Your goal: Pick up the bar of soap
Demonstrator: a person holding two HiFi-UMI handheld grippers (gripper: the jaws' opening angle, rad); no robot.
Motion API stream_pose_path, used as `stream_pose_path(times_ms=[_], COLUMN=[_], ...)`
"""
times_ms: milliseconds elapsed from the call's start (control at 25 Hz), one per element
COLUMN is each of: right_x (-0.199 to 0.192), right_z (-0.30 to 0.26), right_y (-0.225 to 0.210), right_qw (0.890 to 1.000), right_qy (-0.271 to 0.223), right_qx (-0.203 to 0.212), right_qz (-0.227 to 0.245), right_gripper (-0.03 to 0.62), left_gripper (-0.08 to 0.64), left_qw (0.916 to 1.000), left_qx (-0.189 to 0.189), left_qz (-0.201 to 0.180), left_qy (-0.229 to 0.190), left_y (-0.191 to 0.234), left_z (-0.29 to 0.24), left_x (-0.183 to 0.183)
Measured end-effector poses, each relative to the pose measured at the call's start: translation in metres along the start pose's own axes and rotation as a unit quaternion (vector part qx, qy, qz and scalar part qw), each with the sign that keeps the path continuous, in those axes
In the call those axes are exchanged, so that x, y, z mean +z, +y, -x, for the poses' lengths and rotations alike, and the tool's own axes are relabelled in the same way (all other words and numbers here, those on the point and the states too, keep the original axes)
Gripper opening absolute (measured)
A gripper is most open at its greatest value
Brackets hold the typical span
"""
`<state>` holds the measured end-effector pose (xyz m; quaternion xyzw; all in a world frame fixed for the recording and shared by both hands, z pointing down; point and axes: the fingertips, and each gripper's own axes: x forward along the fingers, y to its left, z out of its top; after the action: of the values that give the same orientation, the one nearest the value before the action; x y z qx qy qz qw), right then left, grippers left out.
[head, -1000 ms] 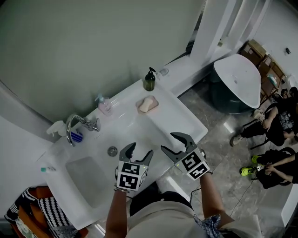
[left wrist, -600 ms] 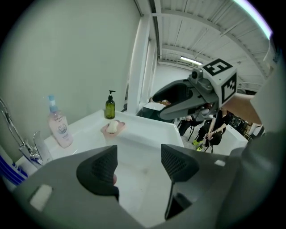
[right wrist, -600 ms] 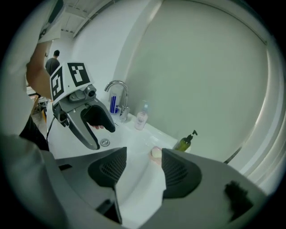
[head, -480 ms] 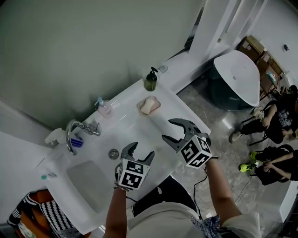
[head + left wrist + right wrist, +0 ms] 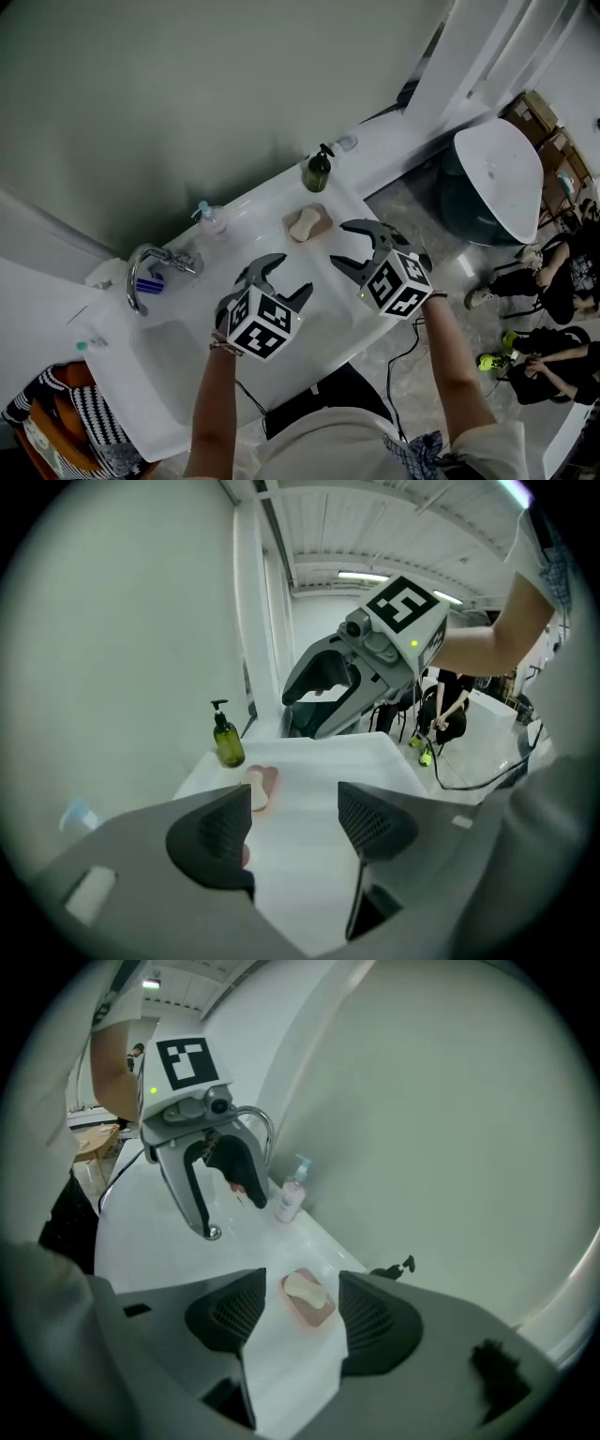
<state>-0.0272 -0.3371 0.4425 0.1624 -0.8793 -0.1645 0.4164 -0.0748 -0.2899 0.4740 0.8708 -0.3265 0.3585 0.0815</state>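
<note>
A cream bar of soap (image 5: 303,223) lies in a pink soap dish (image 5: 320,220) on the white counter, near the back wall. My right gripper (image 5: 349,247) hovers just in front of it, open and empty; in the right gripper view the soap (image 5: 303,1288) sits straight ahead between the spread jaws, a short way off. My left gripper (image 5: 277,279) floats over the counter left of the right one, open with nothing in it. In the left gripper view the soap (image 5: 259,795) is partly hidden behind the left jaw, and the right gripper (image 5: 323,697) crosses overhead.
A dark green pump bottle (image 5: 318,172) stands behind the dish. A small pink bottle (image 5: 213,219) and a chrome tap (image 5: 141,272) stand to the left, above the sink basin (image 5: 178,370). A white bathtub (image 5: 502,178) and seated people (image 5: 548,291) are at the right.
Both grippers have risen and moved toward the back of the counter. The right gripper is now close to the soap dish. The view has shifted a little.
</note>
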Motion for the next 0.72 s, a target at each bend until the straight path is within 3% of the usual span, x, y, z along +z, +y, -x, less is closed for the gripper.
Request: stream_pose_path(times_ms=[160, 400, 600, 720], right_x=[-0.009, -0.019, -0.036, -0.044], right_z=[-0.017, -0.042, -0.069, -0.087], right_y=[-0.022, -0.042, -0.043, -0.043], right_qw=[0.999, 0.994, 0.982, 0.973], right_qy=[0.005, 0.001, 0.02, 0.026], right_qx=[0.03, 0.095, 0.164, 0.191], right_qz=[0.019, 0.053, 0.097, 0.125], right_gripper=[0.233, 0.233, 0.233, 0.232], left_gripper=[0.296, 0.296, 0.331, 0.331], left_qw=[0.9993, 0.9977, 0.992, 0.9895], left_qx=[-0.004, -0.019, -0.062, -0.062], left_qz=[-0.026, -0.006, 0.024, 0.028], left_qy=[0.026, 0.065, 0.107, 0.127], left_y=[0.027, 0.051, 0.049, 0.058], left_z=[-0.023, -0.063, -0.093, -0.109], left_x=[0.016, 0.021, 0.003, -0.005])
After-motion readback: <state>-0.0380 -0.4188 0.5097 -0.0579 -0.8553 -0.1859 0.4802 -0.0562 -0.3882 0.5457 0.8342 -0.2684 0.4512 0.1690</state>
